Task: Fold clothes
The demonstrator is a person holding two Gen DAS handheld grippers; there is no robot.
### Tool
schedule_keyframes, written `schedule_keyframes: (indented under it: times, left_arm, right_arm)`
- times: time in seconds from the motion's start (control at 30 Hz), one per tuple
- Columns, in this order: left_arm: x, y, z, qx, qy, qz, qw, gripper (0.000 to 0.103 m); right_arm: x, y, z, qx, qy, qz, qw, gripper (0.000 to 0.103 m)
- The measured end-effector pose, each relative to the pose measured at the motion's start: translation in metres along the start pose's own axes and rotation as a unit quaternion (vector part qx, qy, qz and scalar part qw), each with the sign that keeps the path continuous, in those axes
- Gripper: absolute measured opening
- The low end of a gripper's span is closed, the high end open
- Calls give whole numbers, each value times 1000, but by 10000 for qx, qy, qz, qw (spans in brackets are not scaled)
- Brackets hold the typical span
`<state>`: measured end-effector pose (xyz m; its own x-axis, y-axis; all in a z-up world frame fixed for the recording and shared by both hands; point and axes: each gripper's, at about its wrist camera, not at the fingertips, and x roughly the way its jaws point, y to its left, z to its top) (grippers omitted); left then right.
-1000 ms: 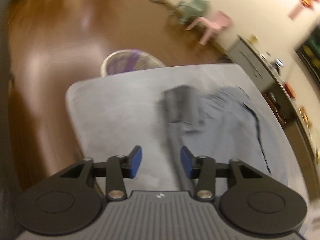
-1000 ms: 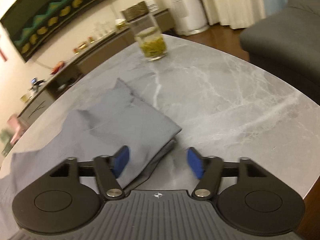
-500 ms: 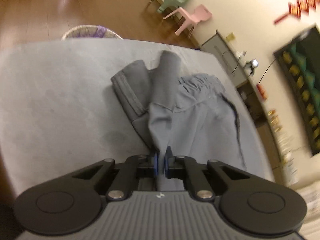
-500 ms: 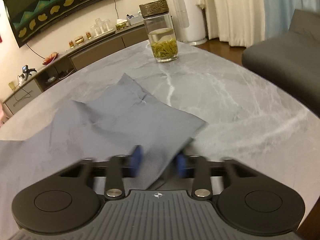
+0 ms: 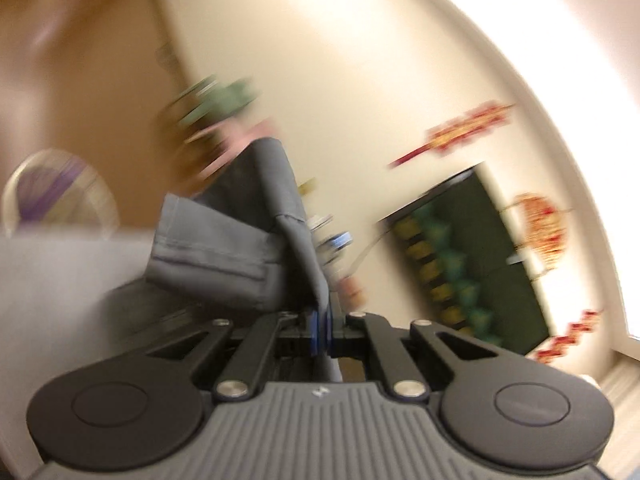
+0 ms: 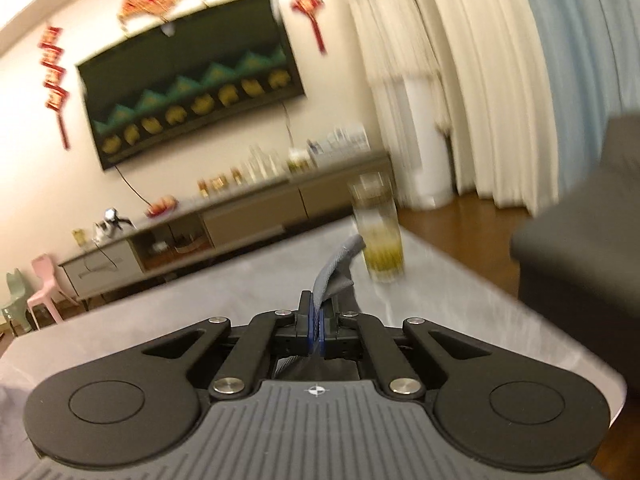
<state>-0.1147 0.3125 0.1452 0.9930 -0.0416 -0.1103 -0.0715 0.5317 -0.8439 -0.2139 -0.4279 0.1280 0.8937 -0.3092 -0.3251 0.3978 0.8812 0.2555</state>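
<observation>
A grey garment (image 5: 240,236) with a stitched hem hangs lifted off the grey marble table (image 5: 60,280) in the blurred left wrist view. My left gripper (image 5: 321,326) is shut on an edge of this cloth, and the fabric rises in a fold ahead of the blue pads. In the right wrist view, my right gripper (image 6: 317,330) is shut on another corner of the grey garment (image 6: 336,272), and a small tuft of it sticks up past the pads. The right gripper is raised above the table (image 6: 200,292). The rest of the cloth hangs out of view below.
A glass jar of yellow-green tea (image 6: 378,232) stands on the table just beyond the right gripper. A dark sofa (image 6: 580,220) sits at the right. A woven basket (image 5: 56,200) stands on the wooden floor left of the table. A low sideboard (image 6: 224,228) lines the far wall.
Both grippers closed on the garment where it lay on the table, then rose and tilted up toward level. The cloth came off the table with them.
</observation>
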Motion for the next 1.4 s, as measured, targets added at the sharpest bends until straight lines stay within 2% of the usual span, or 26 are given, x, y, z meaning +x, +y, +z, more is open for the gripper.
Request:
schedule_keyframes:
  times: [0.1, 0.17, 0.2, 0.23, 0.3, 0.37, 0.43, 0.47, 0.5, 0.53, 0.57, 0.6, 0.67, 0.7, 0.73, 0.8, 0.87, 0.93, 1.0, 1.03, 1.13, 1.17, 1.23, 1.33, 1.37, 1.4]
  left_arm:
    - [21, -62, 30, 339, -151, -33, 9993, 3]
    - [72, -78, 42, 447, 157, 490, 9977, 4]
    - [106, -80, 42, 524, 363, 858, 9943, 4]
    - [148, -74, 35, 661, 602, 1332, 9870, 4]
    - [232, -58, 20, 993, 1104, 2214, 9638, 6]
    - [306, -25, -5, 1521, 1649, 2866, 9314, 8]
    - [359, 15, -27, 1789, 1917, 3529, 8982, 11]
    - [370, 30, -33, 1812, 2001, 3772, 8859, 9]
    - [370, 40, -36, 1702, 1896, 3944, 8829, 10]
    - [361, 44, -37, 1590, 1778, 3866, 8909, 13]
    - [351, 42, -38, 1603, 1776, 3596, 9019, 14]
    - [339, 39, -40, 1691, 1790, 3348, 9095, 15]
    - [306, 28, -45, 2108, 1904, 2892, 9142, 17]
    - [291, 26, -50, 2345, 2048, 2614, 9136, 17]
    - [277, 26, -58, 2585, 2227, 2426, 9081, 18]
    - [265, 40, -70, 2949, 2546, 2358, 8903, 19]
    - [263, 67, -79, 3197, 2738, 2665, 8670, 19]
    - [263, 97, -74, 3243, 2822, 3158, 8459, 15]
    - [262, 112, -67, 3281, 2849, 3298, 8381, 3]
    - [261, 118, -63, 3311, 2866, 3313, 8358, 3]
    - [256, 120, -58, 3460, 2845, 3389, 8273, 3]
    - [250, 113, -57, 3493, 2788, 3343, 8298, 5]
    - [227, 96, -47, 3406, 2597, 2995, 8525, 18]
    - [190, 84, -23, 3081, 2328, 2637, 8839, 22]
    - [178, 86, -16, 2960, 2288, 2586, 8906, 22]
    - [168, 92, -11, 2849, 2300, 2593, 8937, 22]
  right_arm:
    - [-9, 12, 36, -305, -134, 19, 9994, 0]
    - [9, 20, 55, -500, 71, -30, 9987, 0]
    - [28, 25, 60, -629, 257, -49, 9977, 0]
    - [55, 29, 61, -706, 550, -50, 9960, 1]
    - [114, 37, 54, -793, 1158, -56, 9901, 2]
    - [185, 44, 32, -809, 1815, -215, 9798, 3]
    - [247, 47, 4, -875, 2245, -552, 9690, 15]
    - [280, 45, -13, -884, 2503, -782, 9609, 19]
    - [300, 41, -24, -830, 2583, -972, 9576, 22]
    - [310, 33, -30, -665, 2534, -1098, 9588, 28]
    - [310, 28, -31, -475, 2403, -1171, 9624, 29]
    - [300, 26, -31, -345, 2222, -1124, 9679, 32]
    - [274, 26, -31, -269, 1893, -980, 9767, 32]
    - [257, 29, -33, -340, 1760, -903, 9796, 32]
    - [240, 33, -38, -504, 1698, -751, 9813, 32]
    - [215, 46, -58, -989, 1883, -346, 9765, 32]
    - [207, 49, -77, -1392, 2083, -117, 9680, 32]
    - [206, 44, -91, -1668, 2160, -56, 9620, 31]
    - [208, 39, -97, -1876, 2240, -42, 9564, 27]
    - [212, 39, -95, -2013, 2279, -107, 9526, 22]
    - [233, 44, -97, -2723, 2169, -675, 9350, 22]
    - [239, 39, -93, -2686, 2160, -736, 9358, 23]
    - [248, 30, -86, -2610, 2185, -922, 9357, 25]
    - [254, 23, -80, -2627, 2222, -1479, 9272, 25]
    - [253, 20, -78, -2585, 2177, -1695, 9258, 25]
    - [243, 24, -75, -2461, 2013, -1775, 9314, 28]
